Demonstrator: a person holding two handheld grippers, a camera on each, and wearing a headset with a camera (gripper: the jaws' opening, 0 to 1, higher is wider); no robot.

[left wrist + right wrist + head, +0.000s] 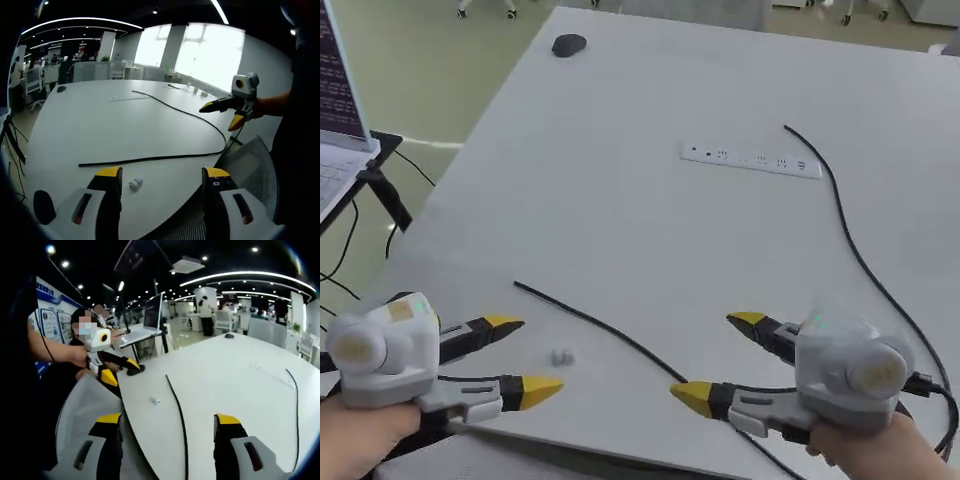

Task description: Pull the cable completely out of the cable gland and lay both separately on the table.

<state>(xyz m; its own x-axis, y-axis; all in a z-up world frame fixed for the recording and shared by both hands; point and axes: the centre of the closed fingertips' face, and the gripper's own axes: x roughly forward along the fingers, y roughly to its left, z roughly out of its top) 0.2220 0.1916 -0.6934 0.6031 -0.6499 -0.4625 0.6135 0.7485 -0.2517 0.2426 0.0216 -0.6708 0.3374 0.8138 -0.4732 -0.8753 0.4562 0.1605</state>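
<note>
A: What kind of place is this?

B: A big open office, and in front a wide pale grey table. The person stands at its near edge with one gripper in each hand.

A: How are the grippers?

B: The left gripper hovers over the near left part of the table, its jaws spread wide and nothing between them. The right gripper is at the near right, also wide and empty. Their yellow tips point toward each other.

A: And where are the task's things?

B: Between the two grippers. The cable gland, a small white piece, lies on the table just beside the tips of the left gripper. The black cable lies near it but apart from it. Its free end is a little farther away on the left, and it runs to the near right, passing below the tips of the right gripper. As far as I can see, no part of the cable goes through the gland.

A: What else is there?

B: Farther away are a white power strip and, at the far end, a dark mouse. A black line runs along the right side. In the left gripper view it looks like the same cable bending back, but I cannot be sure. A laptop stands left of the table.

A: So how far along is the task?

B: I judge it practically done: the cable is out and both things lie separately. Nothing seems left except to take the grippers away.
</note>
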